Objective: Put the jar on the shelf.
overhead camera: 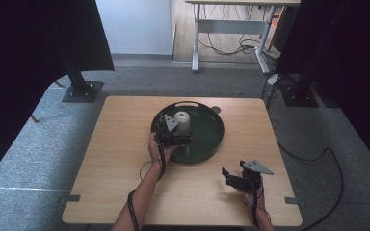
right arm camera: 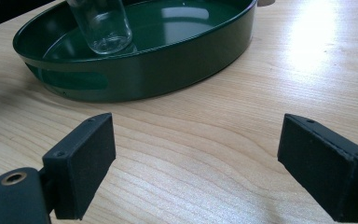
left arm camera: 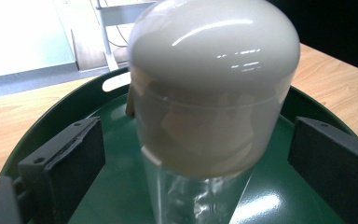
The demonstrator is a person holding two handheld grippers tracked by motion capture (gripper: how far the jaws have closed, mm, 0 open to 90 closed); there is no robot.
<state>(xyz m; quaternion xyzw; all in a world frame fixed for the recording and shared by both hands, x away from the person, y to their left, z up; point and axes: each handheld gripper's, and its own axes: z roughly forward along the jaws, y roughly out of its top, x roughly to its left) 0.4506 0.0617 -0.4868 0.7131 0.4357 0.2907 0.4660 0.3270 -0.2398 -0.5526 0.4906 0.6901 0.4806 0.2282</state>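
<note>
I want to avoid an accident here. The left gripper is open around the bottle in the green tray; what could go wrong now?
1. The bottle stands between the left gripper's open jaws, apart from both pads. A sideways pull-out could knock this tall, clear bottle over.
2. Its large cream cap probably makes it top-heavy, so a small bump may tip it inside the tray.
3. The right gripper rests open on the table, too far away to catch it.

We hold the left gripper point(overhead camera: 176, 131) by the bottle point(overhead camera: 182, 121) in the tray point(overhead camera: 212, 139); the right gripper point(overhead camera: 232, 175) hovers near the desk's point(overhead camera: 120, 159) front edge.
</note>
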